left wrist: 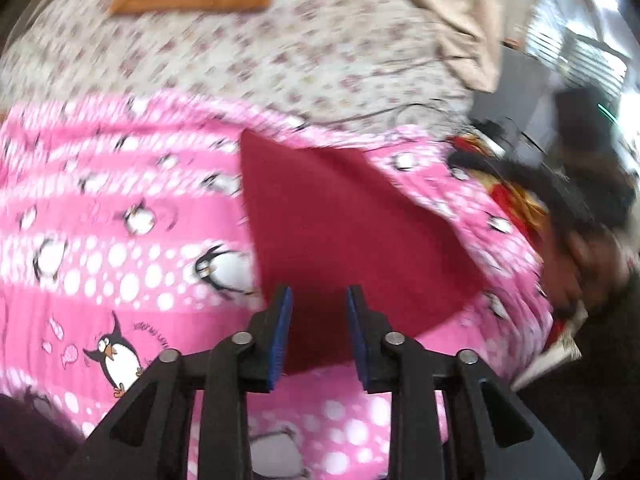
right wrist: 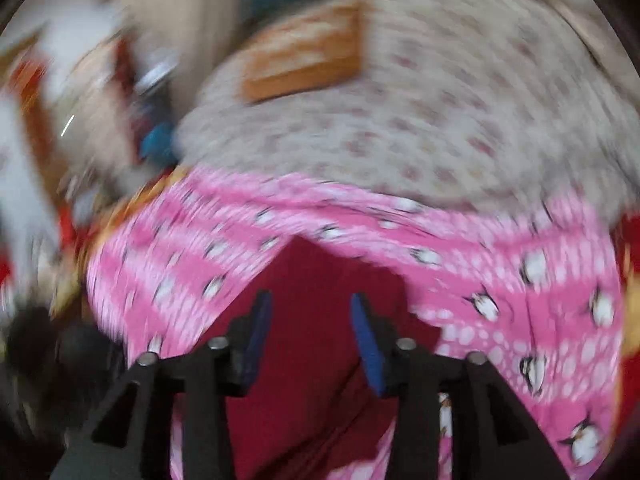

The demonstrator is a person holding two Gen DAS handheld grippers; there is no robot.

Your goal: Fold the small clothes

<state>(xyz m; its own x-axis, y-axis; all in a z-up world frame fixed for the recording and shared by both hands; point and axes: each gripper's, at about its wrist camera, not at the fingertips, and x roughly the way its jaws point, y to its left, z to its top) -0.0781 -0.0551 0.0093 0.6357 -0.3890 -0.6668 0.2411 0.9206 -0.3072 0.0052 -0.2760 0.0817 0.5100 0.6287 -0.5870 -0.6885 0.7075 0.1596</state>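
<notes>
Blue pads (left wrist: 282, 328) of the left gripper (left wrist: 319, 292) are seen spread, nothing pinched; the right gripper (right wrist: 310, 300) is likewise held apart, blurred; both are poised over 1 red cloth (left wrist: 340, 220) laid on a pink penguin blanket (left wrist: 100, 240); a floral sheet (left wrist: 280, 52) is spread beyond.

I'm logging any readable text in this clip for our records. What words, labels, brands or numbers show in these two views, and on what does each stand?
No text can be read for certain.
One short curved line of small dark print on the pink penguin blanket, beside the standing penguin in the left wrist view: too small and blurred to read.
Red cloth: no print visible.
Flowered sheet: pattern only, no words.
Right wrist view: blurred throughout, nothing legible.
</notes>
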